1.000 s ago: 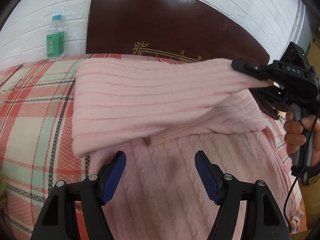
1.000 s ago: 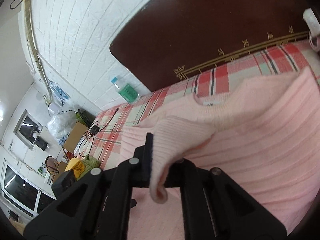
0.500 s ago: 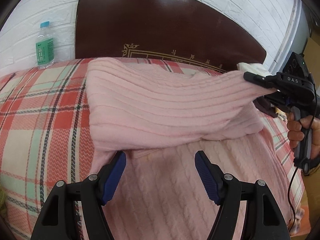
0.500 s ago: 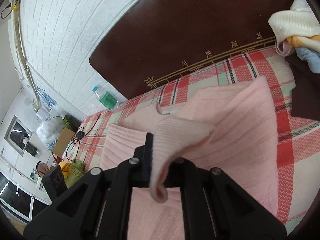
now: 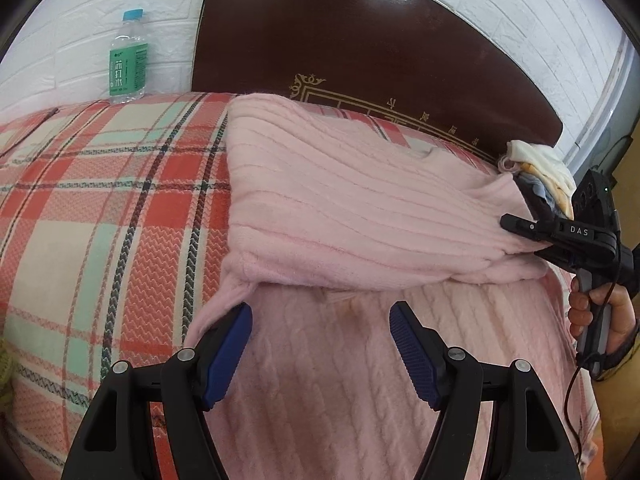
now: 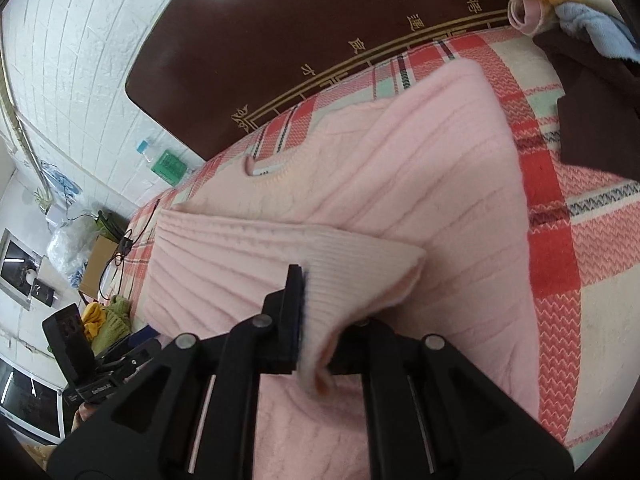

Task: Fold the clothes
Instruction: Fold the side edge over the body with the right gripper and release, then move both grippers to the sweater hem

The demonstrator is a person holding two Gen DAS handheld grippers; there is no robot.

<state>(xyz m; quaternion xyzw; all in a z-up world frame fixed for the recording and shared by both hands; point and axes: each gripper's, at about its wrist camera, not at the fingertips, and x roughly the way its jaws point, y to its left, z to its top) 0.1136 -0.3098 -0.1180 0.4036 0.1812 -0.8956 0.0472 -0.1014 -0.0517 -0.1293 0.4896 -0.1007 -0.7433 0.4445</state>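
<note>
A pink cable-knit sweater (image 5: 352, 376) lies spread on the plaid bed cover (image 5: 100, 216). Its ribbed sleeve (image 5: 344, 216) is stretched across the body from the left edge to the right. My right gripper (image 6: 316, 344) is shut on the sleeve's cuff (image 6: 360, 272); in the left wrist view the right gripper (image 5: 520, 226) is at the far right, held by a hand (image 5: 600, 312). My left gripper (image 5: 320, 340) hovers open just above the sweater's body, below the stretched sleeve, with nothing between its blue pads (image 5: 228, 352).
A dark wooden headboard (image 5: 360, 40) stands behind the bed against a white brick wall. A water bottle (image 5: 127, 60) stands at the back left. A pile of other clothes (image 6: 560, 8) lies at the bed's far right corner.
The right gripper has carried the cuff to the right and lower, drawing the sleeve flatter across the sweater. The left gripper stayed open over the body.
</note>
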